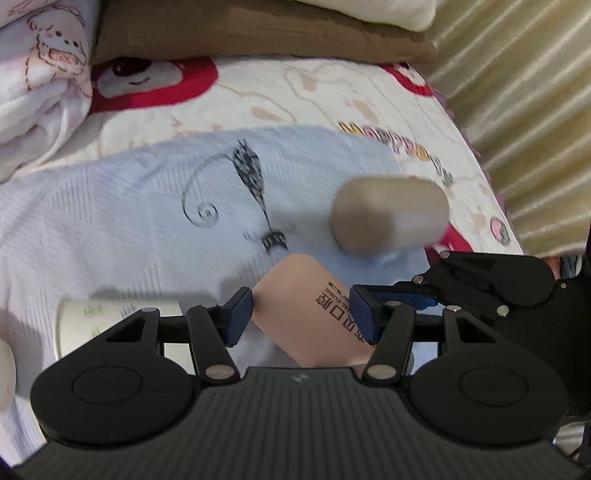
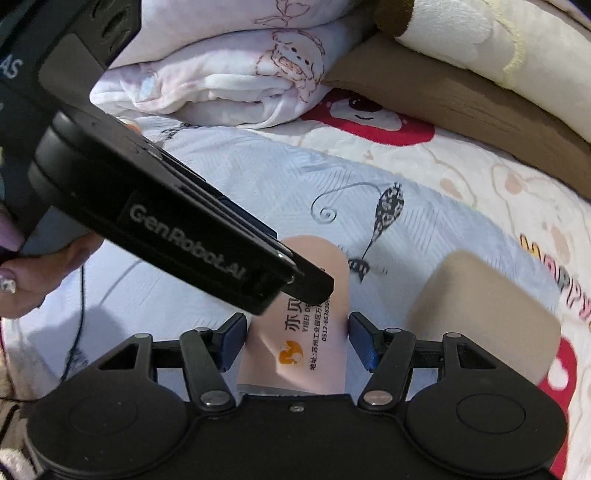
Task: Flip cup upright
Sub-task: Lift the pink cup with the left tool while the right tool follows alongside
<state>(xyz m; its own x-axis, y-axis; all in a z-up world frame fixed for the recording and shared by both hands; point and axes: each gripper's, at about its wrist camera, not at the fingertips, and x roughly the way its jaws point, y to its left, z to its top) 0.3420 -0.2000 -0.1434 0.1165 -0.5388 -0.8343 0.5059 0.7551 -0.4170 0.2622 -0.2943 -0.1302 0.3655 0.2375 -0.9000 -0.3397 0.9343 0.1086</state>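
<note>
A pink paper cup (image 1: 303,314) with printed Chinese text lies on its side on a pale blue cloth (image 1: 129,206). My left gripper (image 1: 301,314) has its blue pads on either side of the cup, touching it. My right gripper (image 2: 295,338) also straddles the same pink cup (image 2: 299,332), pads close on both sides. The left gripper's body (image 2: 166,206) crosses the right wrist view from the upper left and reaches the cup's far end. The right gripper shows at the right of the left wrist view (image 1: 480,284).
A tan cup (image 1: 388,216) lies on its side to the right, also in the right wrist view (image 2: 487,317). A white cup with green print (image 1: 107,321) lies at the left. Folded blankets (image 1: 40,74) and a brown pillow (image 1: 258,29) sit behind. Curtain (image 1: 517,110) at right.
</note>
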